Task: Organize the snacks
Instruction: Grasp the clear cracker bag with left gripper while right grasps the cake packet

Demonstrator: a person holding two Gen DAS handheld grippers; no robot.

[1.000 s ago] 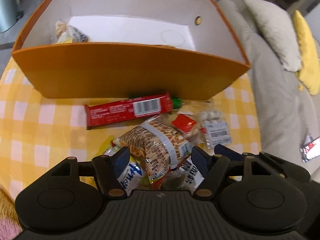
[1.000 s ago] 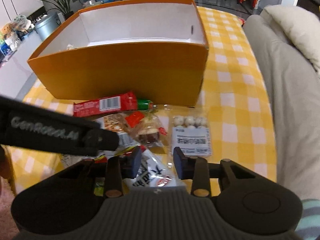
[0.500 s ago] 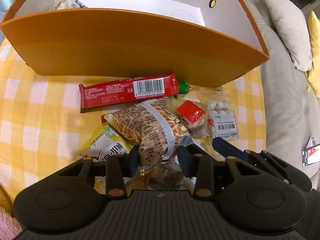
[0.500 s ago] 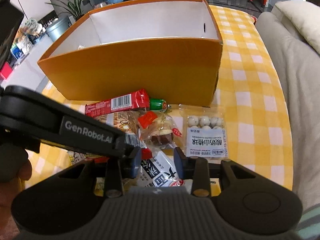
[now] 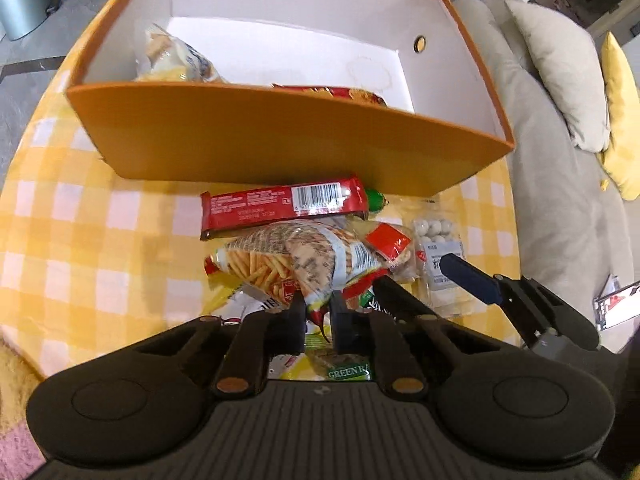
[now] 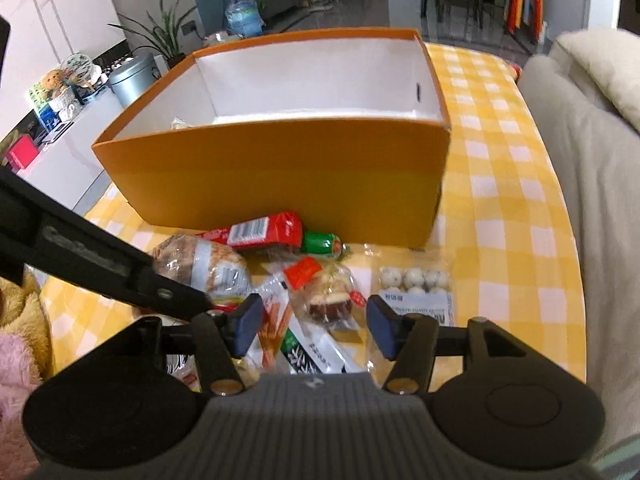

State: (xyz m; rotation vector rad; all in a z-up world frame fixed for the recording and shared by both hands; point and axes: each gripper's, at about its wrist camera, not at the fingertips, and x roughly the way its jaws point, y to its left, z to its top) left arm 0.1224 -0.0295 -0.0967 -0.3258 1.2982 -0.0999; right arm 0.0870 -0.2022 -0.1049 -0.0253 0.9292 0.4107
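Crinkly plastic of the fries bag (image 5: 296, 264) is pinched in the left claw (image 5: 318, 322) above the bench pile, ready to carry over the orange box (image 5: 280, 140) wall, while the right claw (image 6: 312, 326) gapes wide over remaining packets.

"GREEN" was legible on a green-labelled packet (image 5: 347, 369) lying directly beneath the left gripper (image 5: 318, 320). Other wrappers bore print and barcodes too small to read.
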